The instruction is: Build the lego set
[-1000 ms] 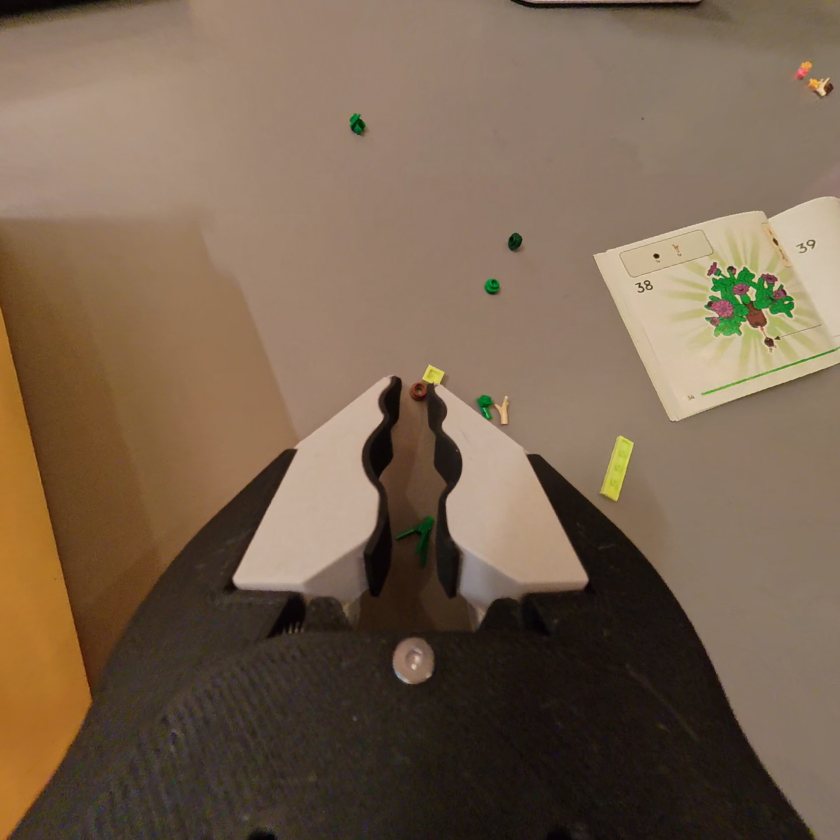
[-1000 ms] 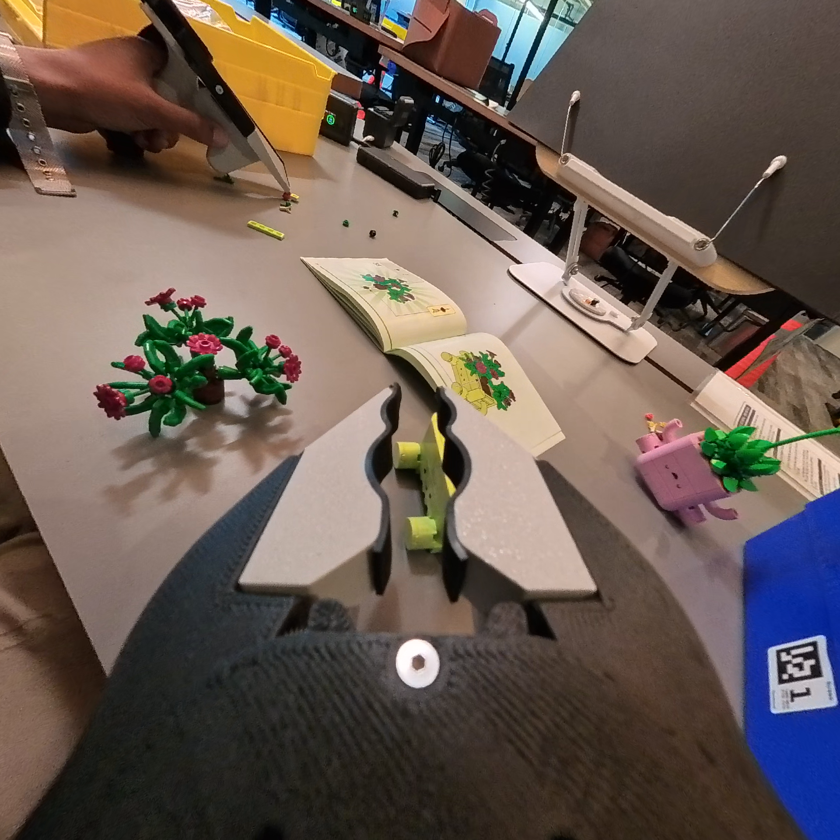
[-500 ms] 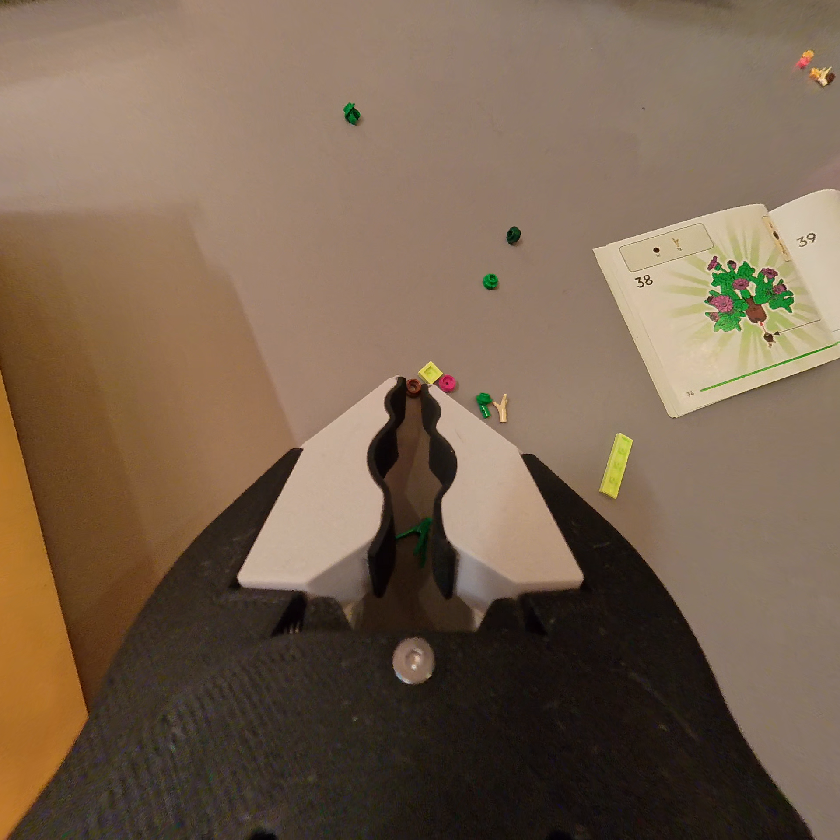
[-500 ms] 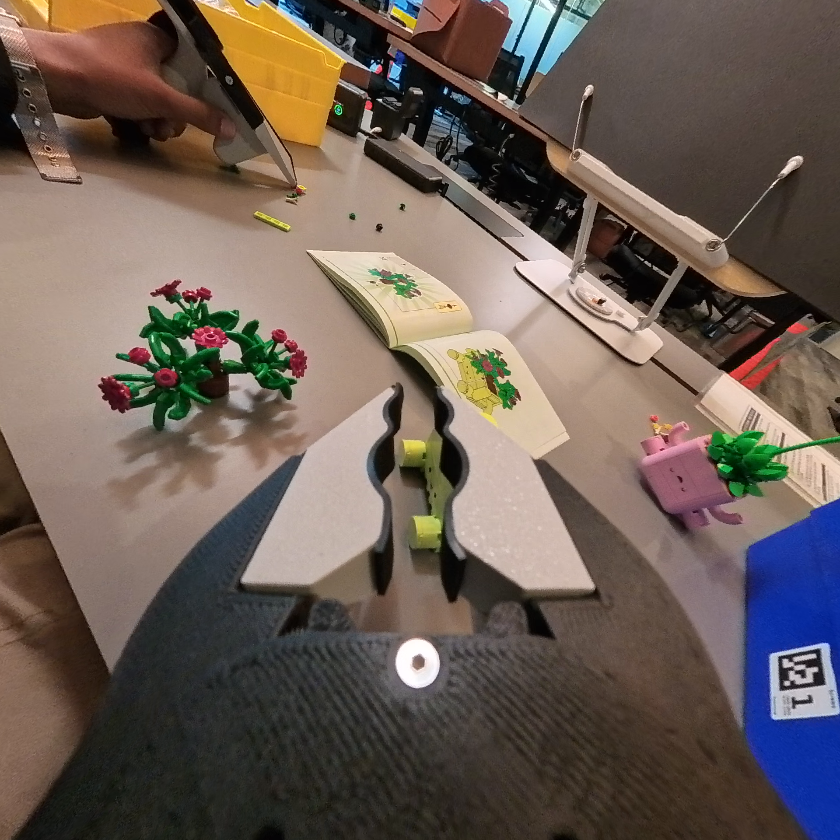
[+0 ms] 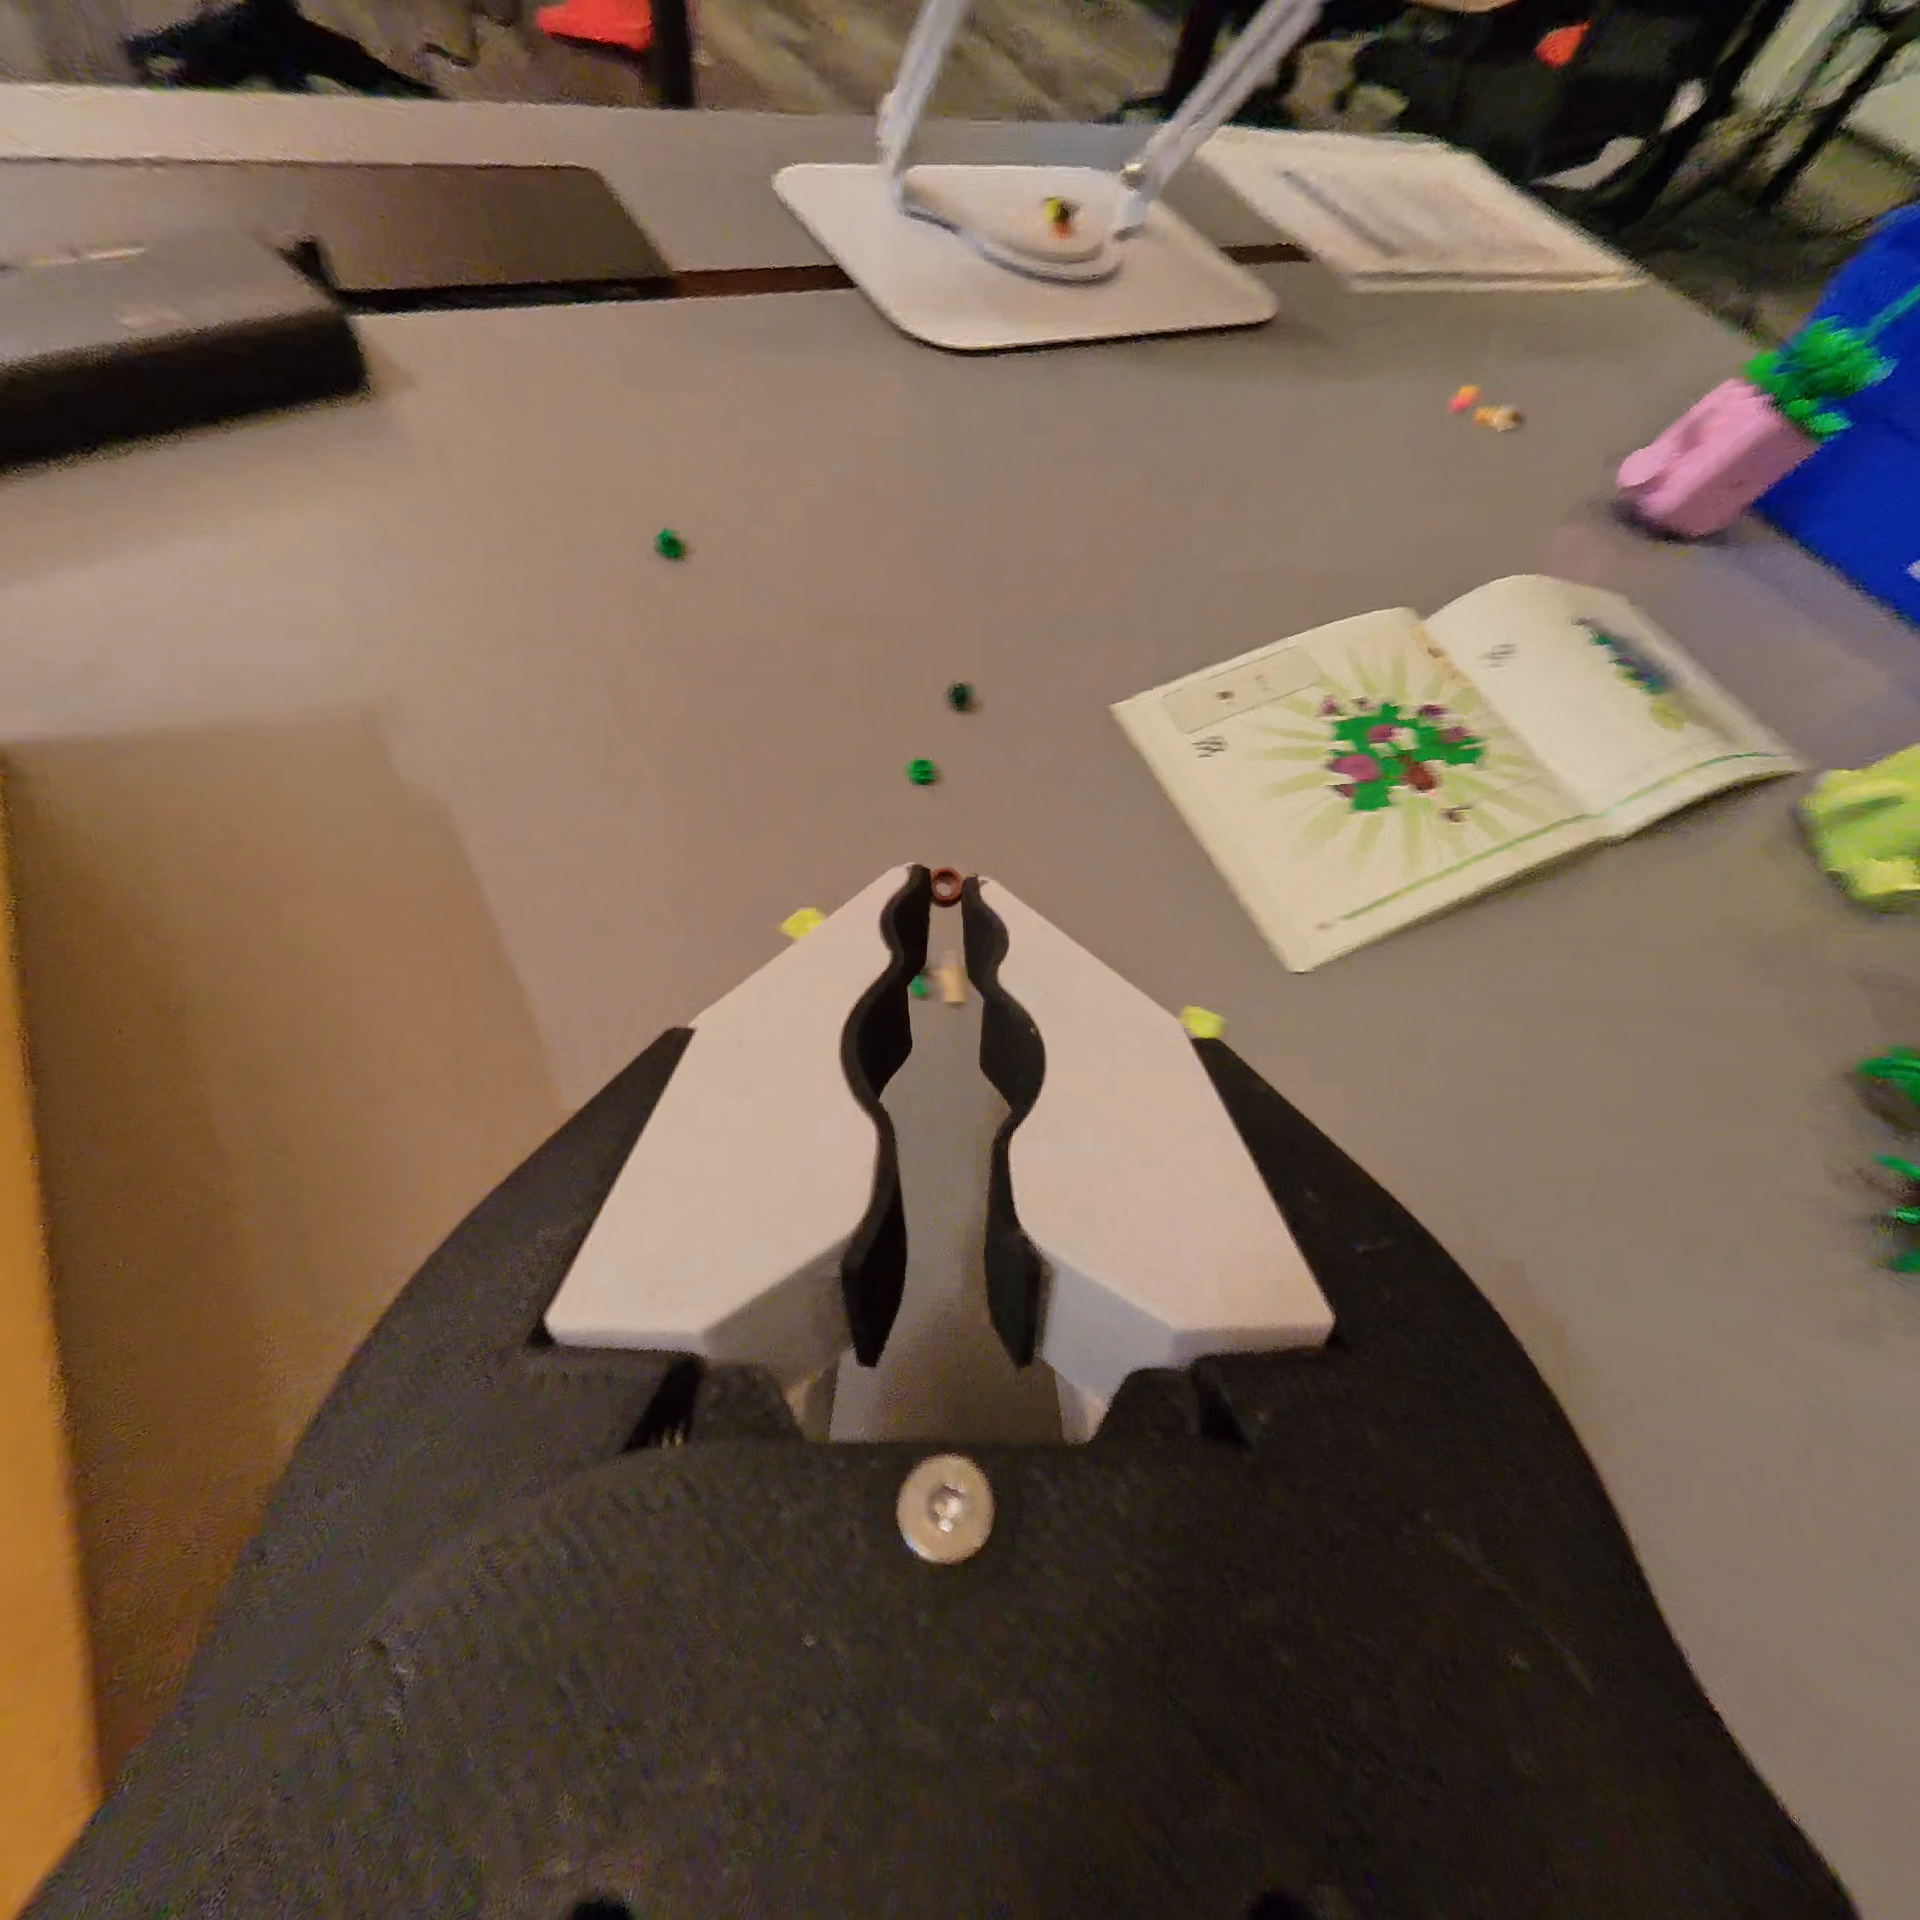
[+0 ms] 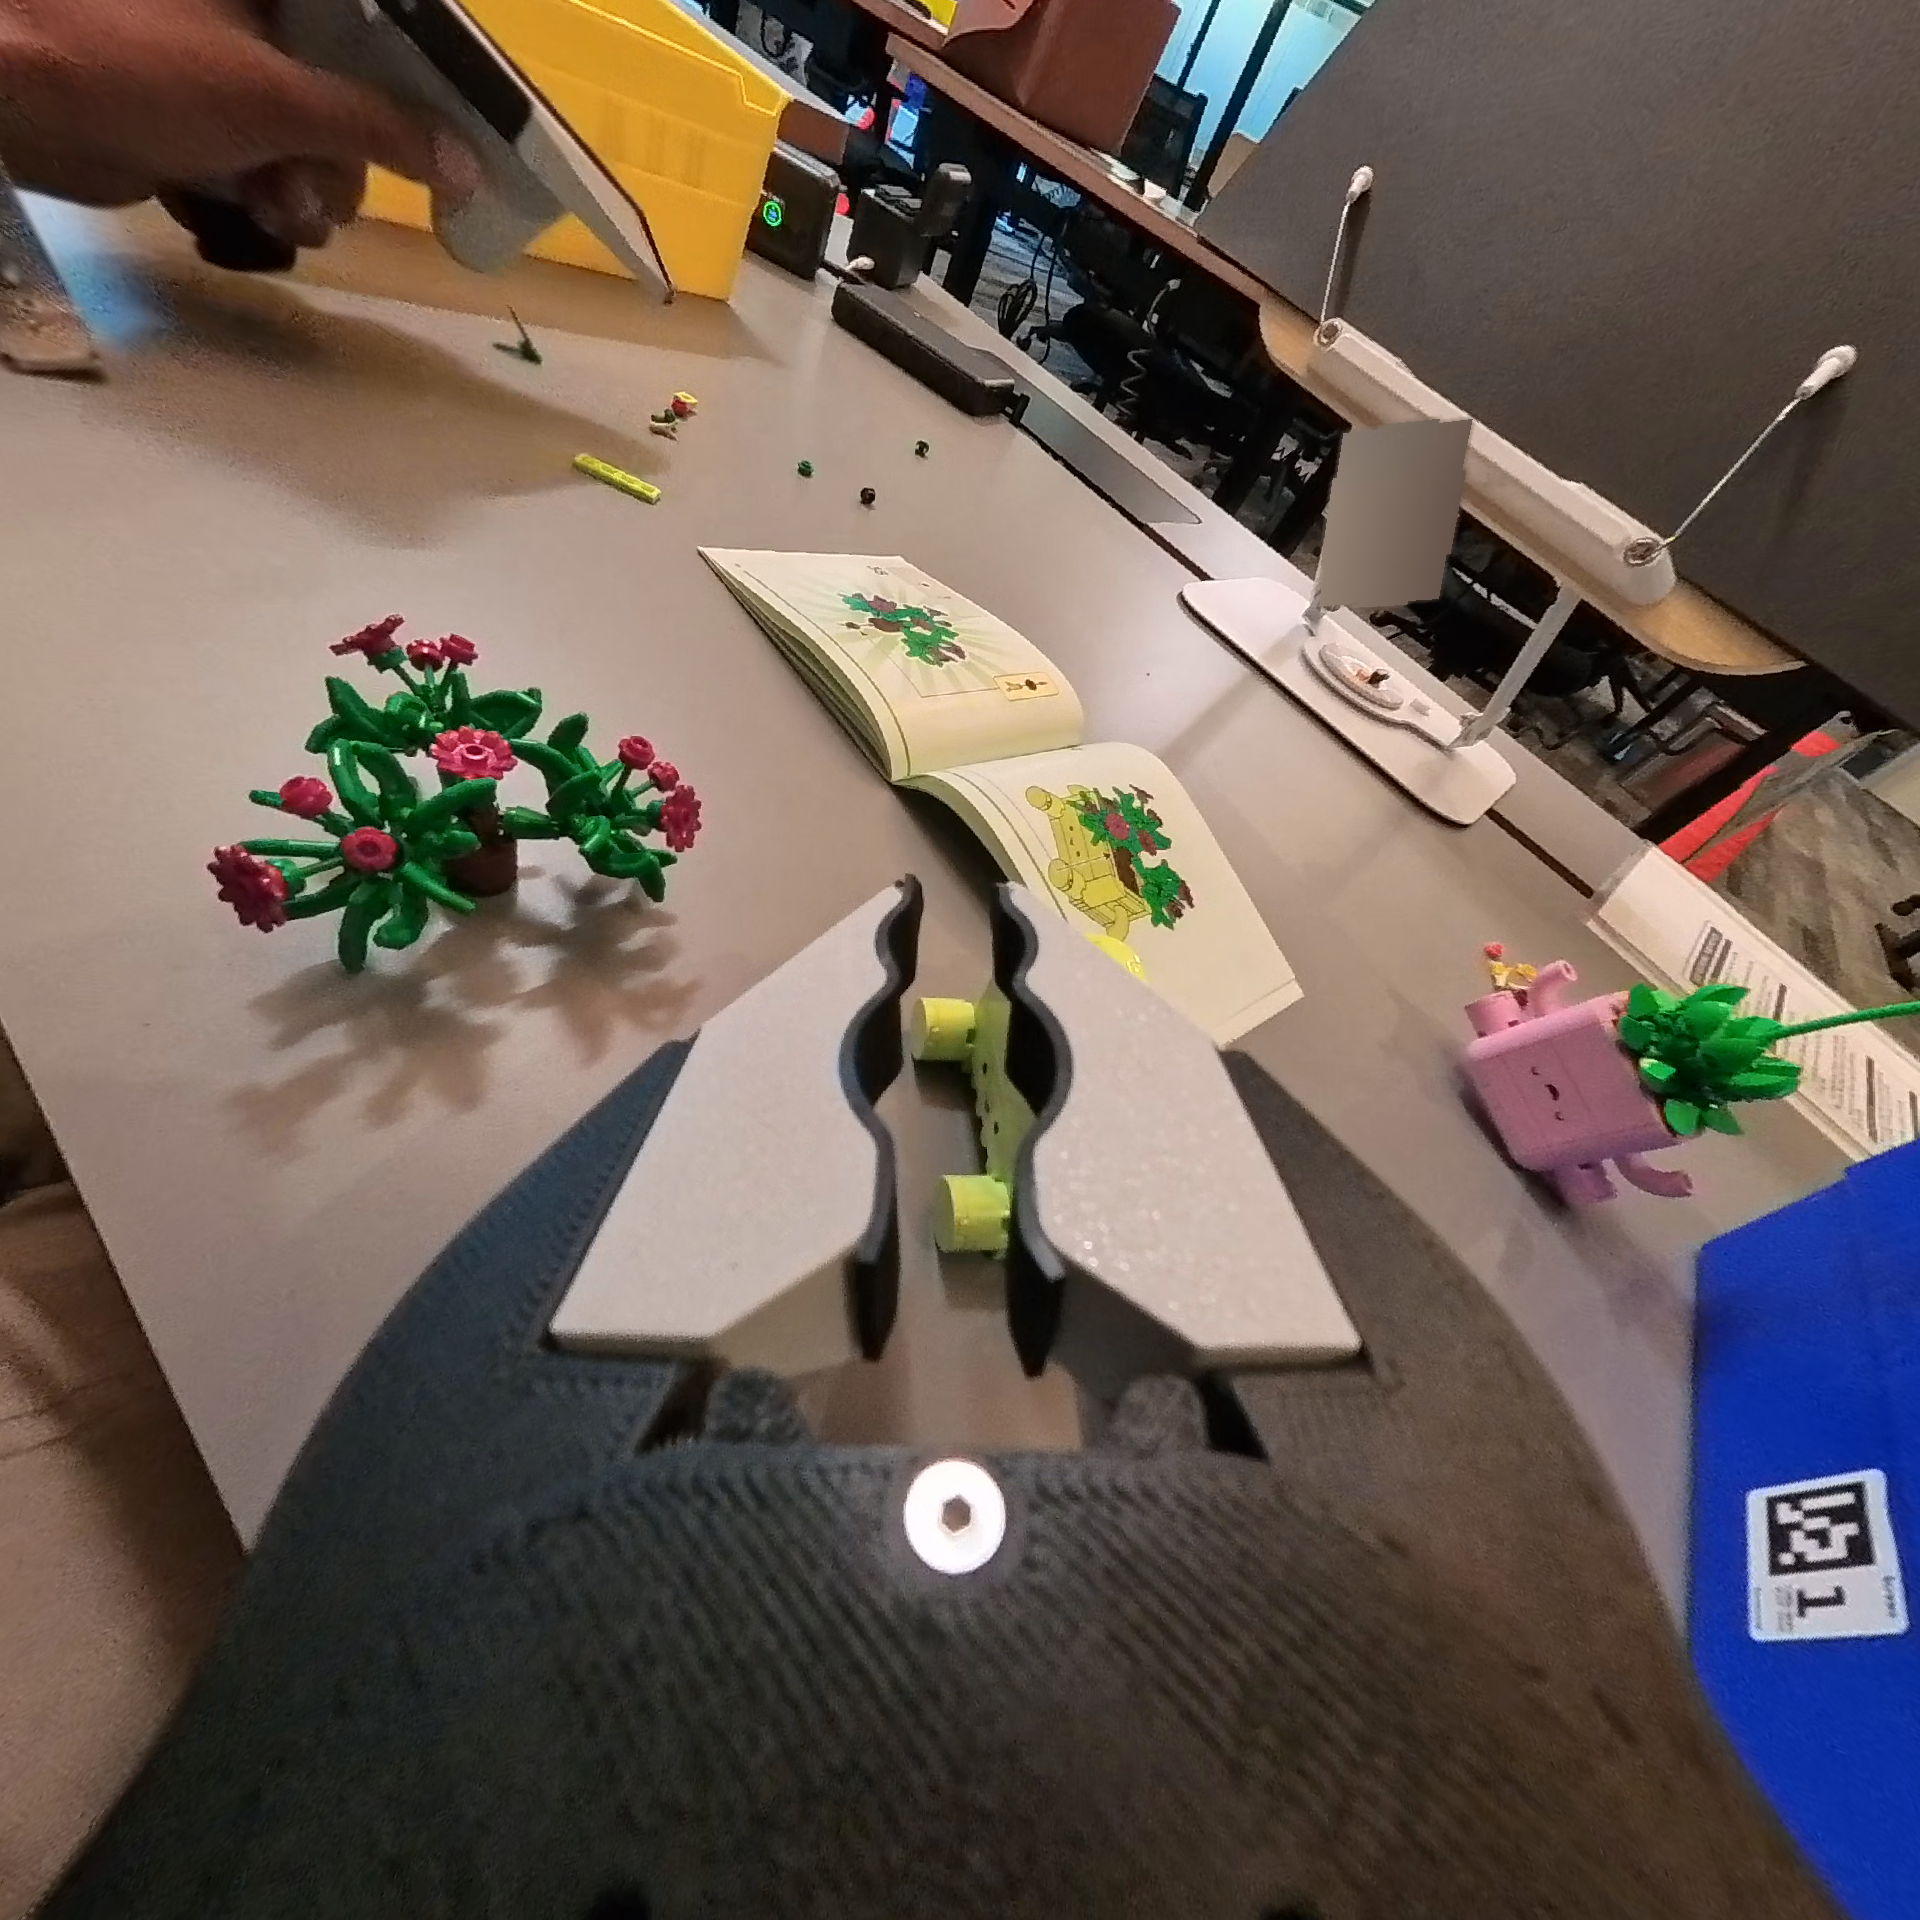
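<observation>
Lifted since a second ago: your left gripper (image 5: 943,883) now sits clear above the counter (image 5: 623,644), tilted up so the far edge shows. Its fingers are narrowed on a small brown round stud (image 5: 944,886), pinched right at the tips. Below, through the gap, a tan piece (image 5: 948,982) and a green bit lie on the counter, partly hidden and blurred. Motion blur smears most of that view.

Your right gripper (image 6: 957,906) holds its fingers apart at a middling gap, closed on nothing. The lime-green brick assembly (image 6: 971,1122), knobbed with round pegs, lies on the counter below between them, half covered by the right finger.

Outward: the red-flowered plant model (image 6: 436,800) stands to the left, the open instruction booklet (image 6: 935,665) ahead, a pink cube figure (image 6: 1548,1091) with green leaves to the right. Farther off lie a lime plate (image 6: 615,479) and dark studs too small to make out.
</observation>
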